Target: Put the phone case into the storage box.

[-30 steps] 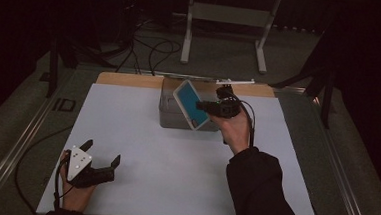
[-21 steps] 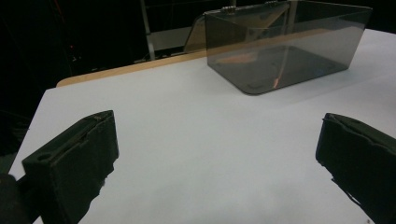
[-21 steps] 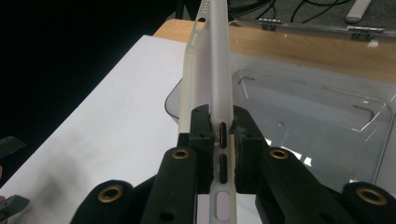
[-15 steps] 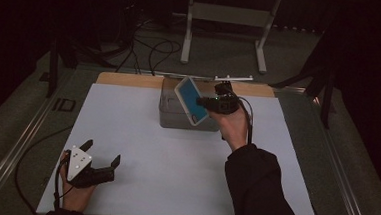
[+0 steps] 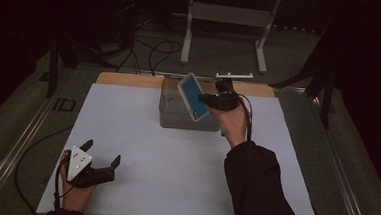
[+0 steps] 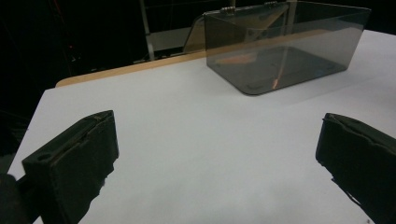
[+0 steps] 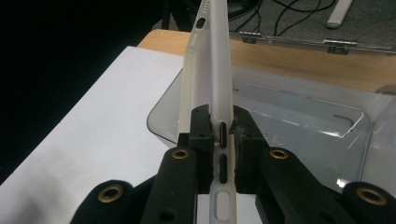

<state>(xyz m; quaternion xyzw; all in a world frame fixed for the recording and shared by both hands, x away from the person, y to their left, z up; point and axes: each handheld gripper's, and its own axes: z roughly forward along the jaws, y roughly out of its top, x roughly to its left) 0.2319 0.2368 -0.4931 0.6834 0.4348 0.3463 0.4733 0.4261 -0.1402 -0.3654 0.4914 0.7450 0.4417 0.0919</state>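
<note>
A phone in a white case with a blue face [image 5: 193, 96] is held tilted in the air above the clear plastic box [image 5: 170, 117] at the back of the table. My right gripper [image 5: 207, 99] is shut on the phone's edge; in the right gripper view the jaws pinch the case [image 7: 219, 84] by its side buttons, over the open box [image 7: 299, 116]. My left gripper [image 5: 101, 152] rests near the front left of the white table top, open and with nothing between its fingers [image 6: 74, 158]. The box [image 6: 285, 46] stands ahead of it.
The box's lid [image 5: 234, 75] is swung open behind it. A wooden strip [image 5: 125, 79] runs along the table's far edge. Cables and a metal stand [image 5: 224, 19] lie on the floor beyond. White table surface [image 5: 140, 154] stretches between the two grippers.
The right gripper has carried the phone slightly back and up over the box. The left gripper has stayed still.
</note>
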